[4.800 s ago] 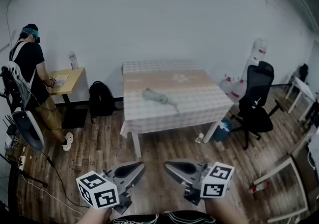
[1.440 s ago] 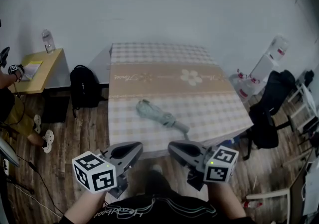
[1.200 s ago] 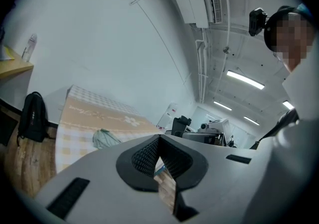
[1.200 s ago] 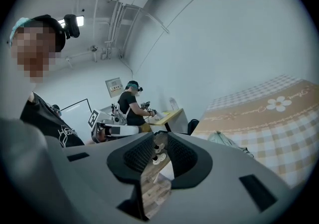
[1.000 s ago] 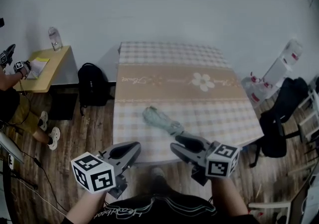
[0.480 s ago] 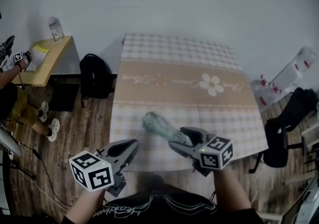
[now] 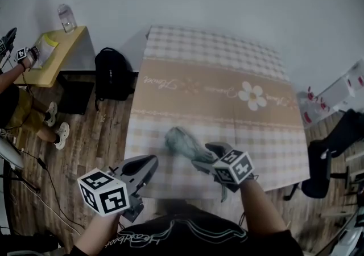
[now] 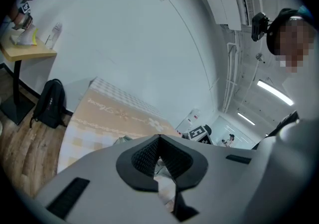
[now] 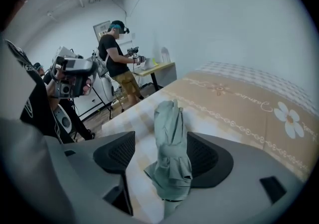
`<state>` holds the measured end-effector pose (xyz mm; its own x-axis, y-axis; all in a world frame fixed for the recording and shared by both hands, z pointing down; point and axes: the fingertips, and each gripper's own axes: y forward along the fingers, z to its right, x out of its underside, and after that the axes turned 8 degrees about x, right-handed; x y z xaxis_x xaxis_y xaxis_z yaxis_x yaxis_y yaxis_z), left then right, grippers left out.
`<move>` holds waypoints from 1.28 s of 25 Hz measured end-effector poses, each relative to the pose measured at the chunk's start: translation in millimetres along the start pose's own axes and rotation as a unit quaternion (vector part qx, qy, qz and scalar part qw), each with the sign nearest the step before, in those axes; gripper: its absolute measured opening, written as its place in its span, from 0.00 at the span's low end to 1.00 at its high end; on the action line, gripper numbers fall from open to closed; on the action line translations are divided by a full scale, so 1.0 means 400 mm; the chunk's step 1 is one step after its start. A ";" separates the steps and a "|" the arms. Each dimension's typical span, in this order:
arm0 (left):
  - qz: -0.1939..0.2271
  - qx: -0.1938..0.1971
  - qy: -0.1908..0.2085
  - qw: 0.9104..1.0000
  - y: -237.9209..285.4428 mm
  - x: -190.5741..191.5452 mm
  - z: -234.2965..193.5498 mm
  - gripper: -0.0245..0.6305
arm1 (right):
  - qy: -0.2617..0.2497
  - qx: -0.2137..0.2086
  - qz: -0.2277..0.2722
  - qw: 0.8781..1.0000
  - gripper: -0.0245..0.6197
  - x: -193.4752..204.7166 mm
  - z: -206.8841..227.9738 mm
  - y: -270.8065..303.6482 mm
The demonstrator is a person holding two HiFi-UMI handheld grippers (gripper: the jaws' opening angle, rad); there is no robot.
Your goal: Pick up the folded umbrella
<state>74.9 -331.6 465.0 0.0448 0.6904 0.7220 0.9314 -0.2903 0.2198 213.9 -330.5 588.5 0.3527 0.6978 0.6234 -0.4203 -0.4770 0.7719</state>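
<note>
One claw works: the right claw (image 7: 203, 155), jaws just opened wide, straddles the umbrella (image 7: 181, 140); sink lower, then squeeze its thick middle.

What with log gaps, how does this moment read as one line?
right hand-held gripper: jaws just opening, open around folded umbrella | left hand-held gripper: shut, empty

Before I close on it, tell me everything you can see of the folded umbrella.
The folded umbrella is pale grey-green, with soft, creased fabric bunched loosely along its length. It lies flat on the checked tablecloth near the table's front edge, slanted, with its bushy end toward the far left. The right gripper straddles its nearer end. The jaws have just been opening and stand wide, one on each side, and the pads do not appear to press on it.
</note>
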 end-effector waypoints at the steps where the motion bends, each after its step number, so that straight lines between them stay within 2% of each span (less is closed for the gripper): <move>1: -0.001 -0.003 -0.003 1.000 0.002 0.003 -0.008 0.03 | -0.004 0.003 -0.011 1.000 0.53 0.013 0.008 0.017; 15: 0.004 -0.035 -0.027 0.999 -0.023 0.015 -0.076 0.03 | -0.063 0.017 -0.116 0.991 0.53 0.120 0.028 0.171; 24: 0.020 -0.057 -0.040 0.997 -0.068 0.017 -0.108 0.03 | -0.069 0.030 -0.101 0.992 0.53 0.133 0.034 0.184; 32: 0.015 -0.059 -0.056 0.997 -0.077 0.052 -0.121 0.03 | -0.086 0.046 -0.138 0.986 0.51 0.137 0.037 0.189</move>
<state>29.8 -340.4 505.0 0.1181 0.7485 0.6525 0.8803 -0.3831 0.2800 214.0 -336.2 682.9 0.5835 0.7106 0.3931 -0.2133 -0.3329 0.9185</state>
